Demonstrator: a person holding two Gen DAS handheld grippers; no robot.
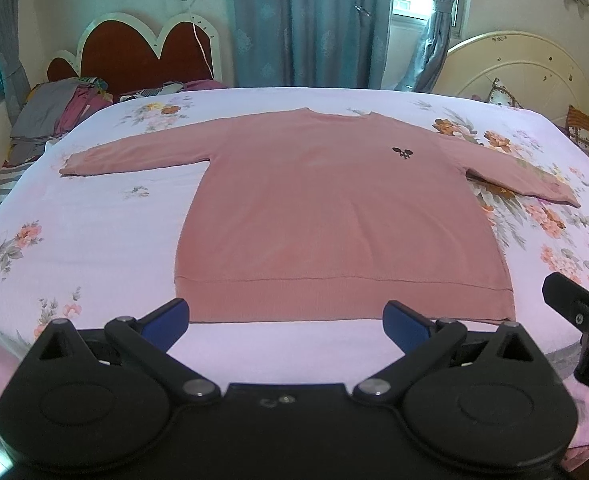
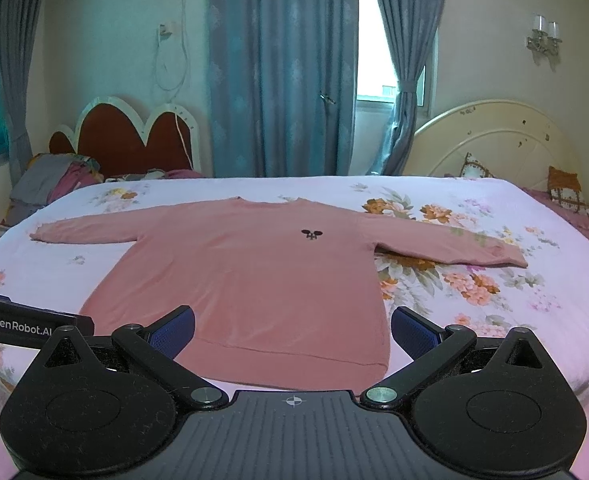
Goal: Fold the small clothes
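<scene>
A pink long-sleeved sweater lies flat and face up on the floral bed sheet, sleeves spread out to both sides, hem towards me. It has a small black emblem on the chest. It also shows in the right wrist view. My left gripper is open and empty, hovering just short of the hem. My right gripper is open and empty, over the hem's right part. The right gripper's body shows at the right edge of the left wrist view.
A pile of grey and pink clothes lies at the far left by a red headboard. A cream headboard with cushions stands at the far right. Blue curtains hang behind the bed.
</scene>
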